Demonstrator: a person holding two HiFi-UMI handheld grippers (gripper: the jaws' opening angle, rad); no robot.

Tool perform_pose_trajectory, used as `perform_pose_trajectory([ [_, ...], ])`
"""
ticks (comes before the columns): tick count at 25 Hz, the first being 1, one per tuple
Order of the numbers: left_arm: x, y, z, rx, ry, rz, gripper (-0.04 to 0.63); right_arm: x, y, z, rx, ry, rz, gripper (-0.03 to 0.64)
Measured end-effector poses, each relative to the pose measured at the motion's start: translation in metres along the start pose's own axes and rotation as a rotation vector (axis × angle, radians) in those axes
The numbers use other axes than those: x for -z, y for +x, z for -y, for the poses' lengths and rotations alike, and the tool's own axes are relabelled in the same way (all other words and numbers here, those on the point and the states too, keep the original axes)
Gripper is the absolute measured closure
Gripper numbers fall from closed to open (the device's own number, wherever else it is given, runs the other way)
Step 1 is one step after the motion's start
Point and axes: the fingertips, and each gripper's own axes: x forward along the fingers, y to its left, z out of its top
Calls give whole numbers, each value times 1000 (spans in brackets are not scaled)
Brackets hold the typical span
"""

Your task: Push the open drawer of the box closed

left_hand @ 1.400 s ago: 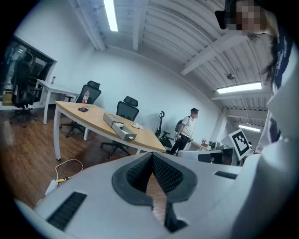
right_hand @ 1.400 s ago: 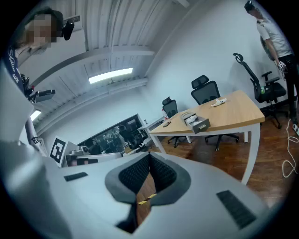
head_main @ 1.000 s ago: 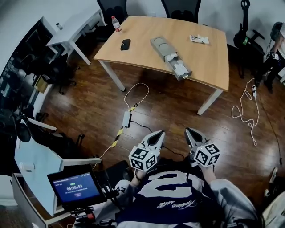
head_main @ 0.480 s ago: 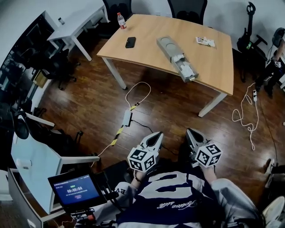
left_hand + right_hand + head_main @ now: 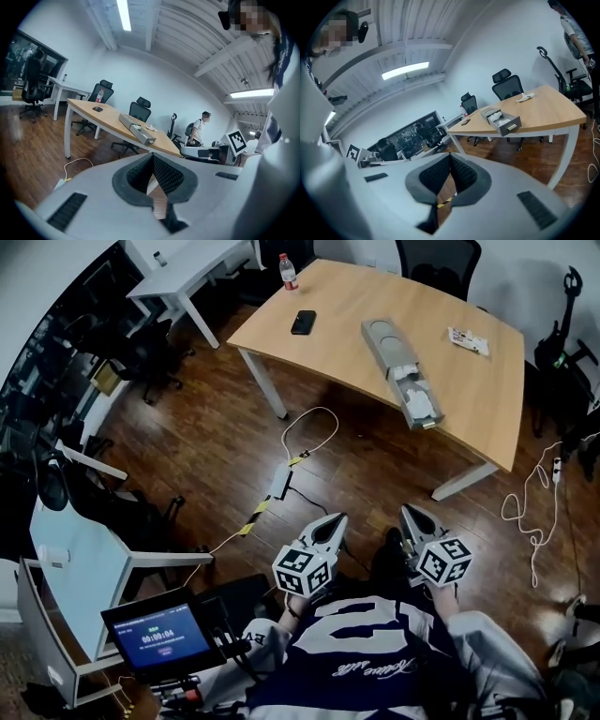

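A long grey box [image 5: 386, 341] lies on the wooden table [image 5: 347, 343] far ahead of me. Its drawer [image 5: 420, 403] is pulled out toward the table's near edge, with white items inside. Both grippers hang close to my body over the floor, well short of the table. The left gripper [image 5: 335, 521] is shut with nothing in it, and so is the right gripper [image 5: 410, 513]. The left gripper view shows the box [image 5: 127, 122] and its drawer [image 5: 144, 136] beyond the shut left gripper [image 5: 152, 157]. In the right gripper view the drawer [image 5: 506, 124] faces the right gripper [image 5: 450, 157].
On the table are a phone [image 5: 303, 322], a bottle [image 5: 289, 273] and a white packet [image 5: 469, 339]. A cable [image 5: 310, 432] and power strip [image 5: 280, 485] lie on the wood floor between me and the table. Office chairs, a white side table [image 5: 195, 263] and a screen [image 5: 155, 636] stand left.
The table and box have shifted right in the head view as the view moved. Both grippers stay shut in front of my body.
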Motion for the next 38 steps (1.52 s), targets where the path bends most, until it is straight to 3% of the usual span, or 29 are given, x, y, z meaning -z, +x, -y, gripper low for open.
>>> perform_pose_trajectory([
  [4, -20, 41, -1, -29, -12, 18, 592, -26, 14, 37, -19, -12, -18, 618],
  [11, -32, 152, 11, -38, -19, -8, 592, -69, 36, 143, -15, -3, -44, 618],
  [21, -63, 217, 44, -36, -29, -33, 592, -115, 26, 196, -21, 12, -66, 618],
  [33, -62, 253, 38, -59, -5, -79, 592, -99, 45, 248, -21, 71, -98, 618],
  [38, -67, 257, 22, -99, -23, -76, 592, -87, 62, 255, -34, 22, -159, 618],
])
